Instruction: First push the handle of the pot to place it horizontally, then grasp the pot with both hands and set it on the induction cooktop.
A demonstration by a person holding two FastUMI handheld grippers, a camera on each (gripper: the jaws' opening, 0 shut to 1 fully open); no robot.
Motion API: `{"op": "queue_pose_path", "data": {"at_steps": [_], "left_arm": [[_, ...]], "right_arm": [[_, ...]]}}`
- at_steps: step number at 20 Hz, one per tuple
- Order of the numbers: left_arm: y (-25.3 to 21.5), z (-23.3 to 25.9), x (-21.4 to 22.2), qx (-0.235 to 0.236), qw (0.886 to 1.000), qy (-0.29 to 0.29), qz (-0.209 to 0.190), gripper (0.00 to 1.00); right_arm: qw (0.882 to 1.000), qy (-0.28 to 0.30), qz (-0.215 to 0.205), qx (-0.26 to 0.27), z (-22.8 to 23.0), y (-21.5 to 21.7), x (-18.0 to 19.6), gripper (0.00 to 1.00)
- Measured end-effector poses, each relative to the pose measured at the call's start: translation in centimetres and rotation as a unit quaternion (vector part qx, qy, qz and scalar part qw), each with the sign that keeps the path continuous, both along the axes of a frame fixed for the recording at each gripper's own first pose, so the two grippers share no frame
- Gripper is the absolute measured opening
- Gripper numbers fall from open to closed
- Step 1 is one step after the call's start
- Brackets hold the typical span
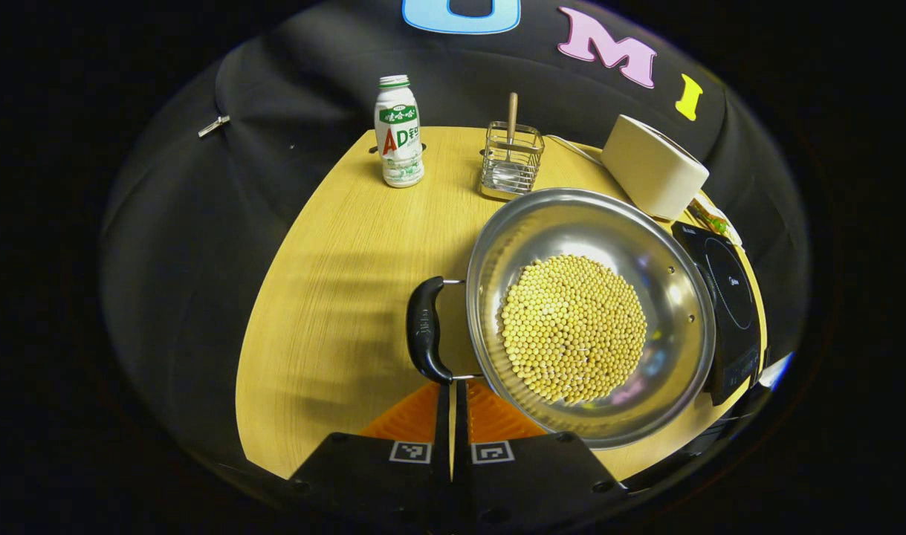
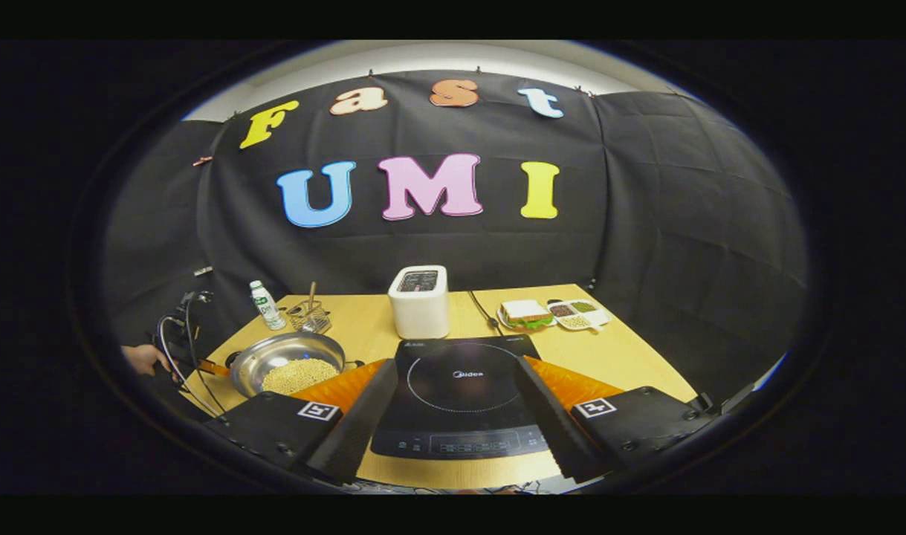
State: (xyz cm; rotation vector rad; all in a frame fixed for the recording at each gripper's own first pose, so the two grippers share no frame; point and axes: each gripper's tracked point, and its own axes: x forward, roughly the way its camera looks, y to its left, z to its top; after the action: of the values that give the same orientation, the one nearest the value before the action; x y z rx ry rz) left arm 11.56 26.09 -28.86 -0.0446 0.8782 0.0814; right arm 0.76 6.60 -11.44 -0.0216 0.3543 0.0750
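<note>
Pot: steel pot (image 1: 591, 316) right of centre in the left gripper view, standing on the wooden table (image 1: 334, 297); lower left in the right gripper view (image 2: 288, 360).
Contents: yellow beans (image 1: 574, 328) heaped in its bottom.
Handle: black handle (image 1: 425, 328) on the pot's left side, just above the left gripper's tips.
Left gripper: left gripper (image 1: 452, 390) at bottom centre, fingers closed together, nothing between them.
Right gripper: right gripper (image 2: 453, 394) spread wide, fingers on either side of the cooktop in the frame.
Cooktop: induction cooktop (image 2: 458, 397) bottom centre, beside the pot.
Background: bottle (image 1: 398, 132), wire rack (image 1: 510, 161), toaster (image 2: 419, 301) farther up.
</note>
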Motion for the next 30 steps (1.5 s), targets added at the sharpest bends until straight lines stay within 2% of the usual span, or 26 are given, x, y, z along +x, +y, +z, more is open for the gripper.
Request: {"op": "queue_pose_path", "data": {"at_steps": [6, 9, 10, 12, 13, 14, 16, 18, 19, 24, 30], "left_arm": [[0.9, 0.7, 0.0, -0.016, 0.999, -0.030, 0.035, 0.05], [2.5, 1.9, -1.8, 0.004, 0.998, -0.038, 0.044, 0.06], [3.2, 2.4, -2.3, 0.008, 0.998, -0.042, 0.053, 0.10], [4.7, 3.3, -3.2, 0.015, 0.996, -0.051, 0.075, 0.19], [5.3, 3.9, -3.6, 0.016, 0.995, -0.059, 0.084, 0.29], [5.6, 4.3, -3.6, 0.013, 0.993, -0.071, 0.089, 0.32], [6.2, 5.3, -3.9, 0.007, 0.991, -0.094, 0.095, 0.54], [7.1, 5.9, -4.1, 0.013, 0.989, -0.105, 0.104, 0.87], [7.4, 6.1, -4.1, 0.017, 0.988, -0.109, 0.104, 0.99], [7.2, 8.0, -2.7, 0.021, 0.984, -0.153, 0.091, 0.96], [5.7, 10.2, 0.9, 0.036, 0.981, -0.183, 0.055, 0.96]], "right_arm": [[1.000, 0.020, 0.015, 0.010, -1.6, 1.7, 1.0, 0.99], [0.999, 0.035, 0.026, 0.022, -2.7, 3.6, 2.4, 0.99], [0.998, 0.042, 0.029, 0.027, -3.1, 4.2, 2.8, 0.99], [0.997, 0.058, 0.034, 0.045, -3.8, 5.7, 3.4, 0.99], [0.996, 0.066, 0.037, 0.054, -4.3, 6.5, 3.8, 0.99], [0.995, 0.073, 0.041, 0.062, -4.7, 7.4, 4.2, 0.99], [0.993, 0.085, 0.047, 0.068, -5.5, 8.8, 5.0, 0.99], [0.991, 0.095, 0.055, 0.073, -6.1, 10.1, 5.8, 0.99], [0.990, 0.101, 0.059, 0.076, -6.5, 10.8, 6.1, 0.99], [0.980, 0.156, 0.067, 0.101, -8.9, 13.9, 8.2, 0.99], [0.974, 0.187, 0.077, 0.103, -11.8, 16.5, 9.4, 0.99]]}}
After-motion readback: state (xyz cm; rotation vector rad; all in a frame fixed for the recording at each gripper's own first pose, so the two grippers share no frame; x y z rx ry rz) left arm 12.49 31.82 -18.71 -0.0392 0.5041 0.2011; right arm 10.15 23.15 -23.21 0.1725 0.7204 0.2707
